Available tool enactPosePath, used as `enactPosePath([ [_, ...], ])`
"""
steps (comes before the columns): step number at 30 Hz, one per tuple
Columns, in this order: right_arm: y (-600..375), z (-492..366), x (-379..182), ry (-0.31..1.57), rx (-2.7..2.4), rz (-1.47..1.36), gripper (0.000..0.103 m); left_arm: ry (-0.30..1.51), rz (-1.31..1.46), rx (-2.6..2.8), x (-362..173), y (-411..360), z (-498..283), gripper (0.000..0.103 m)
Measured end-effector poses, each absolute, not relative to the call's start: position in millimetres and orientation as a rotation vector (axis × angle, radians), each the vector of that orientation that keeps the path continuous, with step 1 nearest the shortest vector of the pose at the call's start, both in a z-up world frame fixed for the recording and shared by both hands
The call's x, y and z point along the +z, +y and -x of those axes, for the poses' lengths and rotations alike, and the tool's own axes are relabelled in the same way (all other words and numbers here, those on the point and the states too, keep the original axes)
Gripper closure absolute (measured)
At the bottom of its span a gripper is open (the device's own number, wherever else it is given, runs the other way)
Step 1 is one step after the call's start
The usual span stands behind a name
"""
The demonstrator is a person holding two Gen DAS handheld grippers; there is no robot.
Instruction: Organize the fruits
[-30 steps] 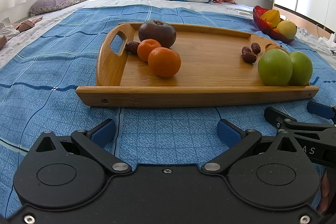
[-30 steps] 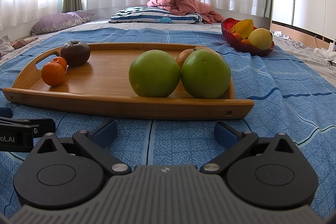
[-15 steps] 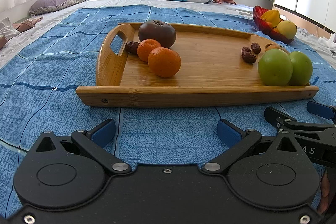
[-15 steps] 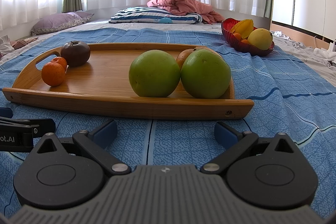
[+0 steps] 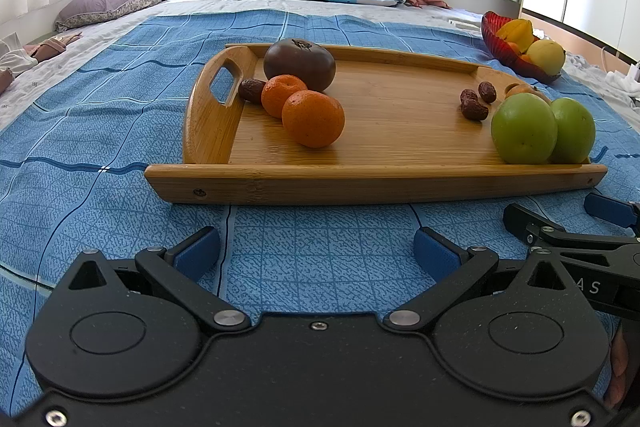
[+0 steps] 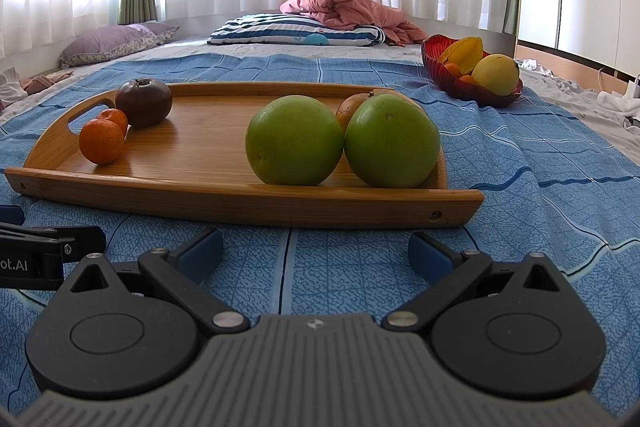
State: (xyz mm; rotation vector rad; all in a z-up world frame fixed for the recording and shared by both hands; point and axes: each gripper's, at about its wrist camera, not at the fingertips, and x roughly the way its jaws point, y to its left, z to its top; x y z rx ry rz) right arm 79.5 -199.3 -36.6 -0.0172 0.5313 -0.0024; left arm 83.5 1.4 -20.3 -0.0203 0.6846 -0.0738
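Note:
A wooden tray (image 5: 400, 183) (image 6: 224, 195) lies on a blue bedspread. On its left stand a dark round fruit (image 5: 299, 65) (image 6: 144, 102), two tangerines (image 5: 313, 119) (image 6: 101, 141) and a brown date (image 5: 250, 90). On its right sit two green apples (image 5: 524, 129) (image 6: 294, 141), some dates (image 5: 474, 103) and a brownish fruit (image 6: 354, 107) behind the apples. My left gripper (image 5: 316, 253) is open, low before the tray's front edge. My right gripper (image 6: 316, 251) is open too, in front of the apples, and both hold nothing.
A red glass bowl (image 5: 494, 39) (image 6: 476, 95) with yellow and orange fruit sits on the bed beyond the tray's right end. Pillows (image 6: 296, 34) and a pink blanket (image 6: 348, 7) lie at the far end. The other gripper's fingers (image 5: 560, 227) show beside each camera.

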Motion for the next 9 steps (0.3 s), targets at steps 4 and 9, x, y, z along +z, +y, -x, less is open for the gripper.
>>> enactPosePath([
  [4,-199.3,-79.5,-36.7,0.530,-0.002,0.017,0.000,0.682,0.019,-0.075,-20.2,1.0,-83.0,0.000],
  [9,-199.5,-80.3,-35.9,0.530,-0.002,0.016,0.000,0.681,0.020,-0.076,-19.7,0.8,-83.0,0.000],
])
